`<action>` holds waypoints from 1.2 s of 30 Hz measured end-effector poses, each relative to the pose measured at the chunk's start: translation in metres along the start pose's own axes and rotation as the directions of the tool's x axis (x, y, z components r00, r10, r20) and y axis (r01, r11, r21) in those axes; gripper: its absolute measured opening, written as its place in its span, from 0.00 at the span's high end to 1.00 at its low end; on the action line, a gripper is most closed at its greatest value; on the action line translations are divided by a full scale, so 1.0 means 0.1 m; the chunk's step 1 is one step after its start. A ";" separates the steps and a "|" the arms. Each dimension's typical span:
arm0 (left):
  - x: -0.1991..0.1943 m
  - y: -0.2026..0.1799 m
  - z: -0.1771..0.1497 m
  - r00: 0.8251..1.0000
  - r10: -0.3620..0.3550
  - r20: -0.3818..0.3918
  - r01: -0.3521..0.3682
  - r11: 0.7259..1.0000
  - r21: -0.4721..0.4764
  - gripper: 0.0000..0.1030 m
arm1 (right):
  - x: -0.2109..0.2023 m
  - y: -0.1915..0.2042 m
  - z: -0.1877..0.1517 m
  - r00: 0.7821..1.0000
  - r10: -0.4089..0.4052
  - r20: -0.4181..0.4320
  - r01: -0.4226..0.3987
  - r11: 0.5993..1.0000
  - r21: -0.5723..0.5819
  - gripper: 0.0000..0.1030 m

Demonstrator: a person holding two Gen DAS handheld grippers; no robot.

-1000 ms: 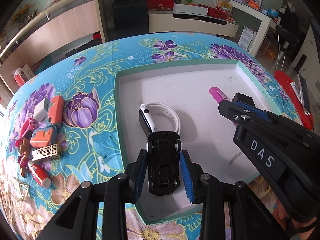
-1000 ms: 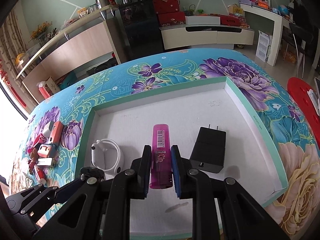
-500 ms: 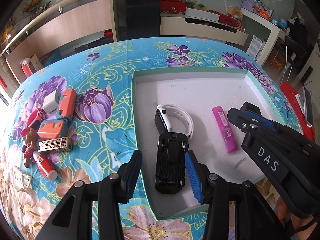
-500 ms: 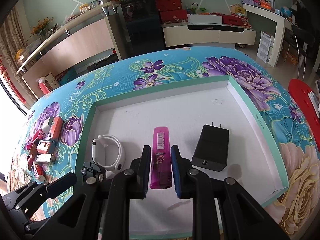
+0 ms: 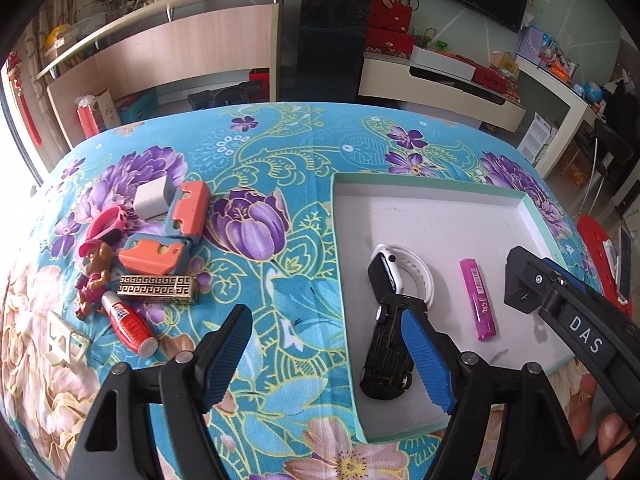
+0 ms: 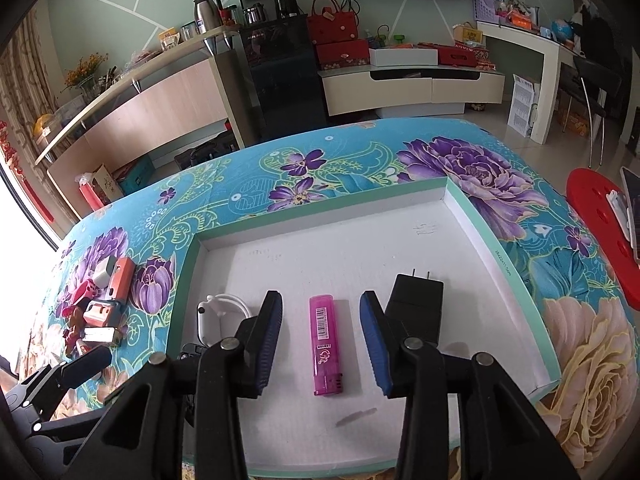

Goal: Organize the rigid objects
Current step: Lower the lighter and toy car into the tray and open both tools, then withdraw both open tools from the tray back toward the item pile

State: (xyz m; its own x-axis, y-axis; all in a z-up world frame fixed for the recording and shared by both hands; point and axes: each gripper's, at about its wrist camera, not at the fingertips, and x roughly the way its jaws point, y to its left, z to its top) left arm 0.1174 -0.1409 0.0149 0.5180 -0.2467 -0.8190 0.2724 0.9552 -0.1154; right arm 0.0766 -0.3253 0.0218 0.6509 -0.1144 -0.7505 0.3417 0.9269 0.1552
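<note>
My left black two-finger gripper with blue ribbed pads (image 5: 326,354) hangs with its jaws spread wide, gripping nothing. My right black gripper with matching blue pads (image 6: 320,336) is likewise spread apart and empty, its dark body reaching in from the right in the left wrist view.

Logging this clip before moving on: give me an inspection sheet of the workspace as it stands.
Surface: floral tablecloth with a shallow white tray.
Job's things: toy car, white smartwatch, pink lighter and black charger lie in the tray.
Clutter: orange cases, glue tube, gold box beside the tray.
Grippers: left gripper open; right gripper open astride the lighter.
Cables: nothing seen.
Surroundings: living-room cabinets, television.
</note>
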 end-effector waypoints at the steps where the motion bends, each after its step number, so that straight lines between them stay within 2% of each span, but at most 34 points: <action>1: -0.01 0.05 0.01 1.000 0.009 0.007 -0.009 1.000 -0.017 0.15 | 0.01 0.00 0.00 1.000 -0.002 -0.007 0.002 1.000 0.000 0.59; 4: -0.03 0.17 0.05 0.999 0.032 0.022 -0.031 0.998 -0.055 0.09 | 0.06 0.03 -0.03 1.000 -0.002 -0.026 0.002 1.000 -0.015 0.58; 6: -0.03 0.24 0.06 0.998 0.054 0.023 -0.052 0.996 -0.075 0.00 | 0.08 0.06 -0.04 0.999 -0.007 -0.032 0.006 1.000 -0.028 0.54; 8: -0.02 0.29 0.06 0.997 0.079 0.023 -0.077 0.993 -0.087 0.00 | 0.08 0.08 -0.04 0.999 -0.009 -0.032 0.008 0.999 -0.036 0.46; 10: 0.01 0.32 0.05 0.995 0.098 0.013 -0.096 0.991 -0.088 0.00 | 0.08 0.10 -0.05 0.999 -0.009 -0.030 0.008 0.999 -0.040 0.43; 12: 0.03 0.34 0.04 0.994 0.110 0.004 -0.109 0.990 -0.093 0.00 | 0.09 0.12 -0.05 0.999 -0.010 -0.033 0.008 0.999 -0.048 0.32; 16: 0.08 0.40 0.01 0.991 0.135 -0.005 -0.135 0.985 -0.107 0.00 | 0.11 0.14 -0.06 0.999 -0.013 -0.037 0.011 0.998 -0.055 0.27; 17: 0.09 0.41 0.00 0.990 0.140 -0.008 -0.140 0.984 -0.110 0.00 | 0.11 0.14 -0.06 0.999 -0.012 -0.037 0.010 0.998 -0.055 0.19; 23: 0.13 0.47 -0.02 0.988 0.154 -0.008 -0.154 0.980 -0.127 0.00 | 0.12 0.12 -0.06 0.999 -0.014 -0.032 0.013 0.999 -0.041 0.12; 27: 0.14 0.52 -0.03 0.990 0.140 -0.001 -0.139 0.979 -0.150 0.00 | 0.14 0.15 -0.07 0.999 -0.021 -0.032 0.019 0.998 -0.052 0.10; 28: 0.14 0.53 -0.03 0.990 0.139 0.001 -0.137 0.979 -0.154 0.00 | 0.14 0.15 -0.07 0.999 -0.025 -0.027 0.024 0.998 -0.051 0.07; 29: 0.13 0.55 -0.02 0.990 0.140 0.002 -0.138 0.978 -0.159 0.00 | 0.13 0.15 -0.07 0.999 -0.029 -0.021 0.028 0.998 -0.048 0.00; 36: 0.04 0.61 0.05 0.989 0.144 0.022 -0.139 0.976 -0.167 0.00 | 0.12 0.16 -0.06 1.000 -0.027 -0.006 0.027 0.999 -0.037 0.00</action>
State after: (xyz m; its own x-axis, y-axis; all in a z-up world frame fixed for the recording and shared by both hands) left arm 0.1401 -0.0841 0.0068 0.5697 -0.1098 -0.8145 0.0586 0.9939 -0.0930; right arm 0.0861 -0.3096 0.0112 0.6374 -0.1375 -0.7582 0.3342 0.9359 0.1112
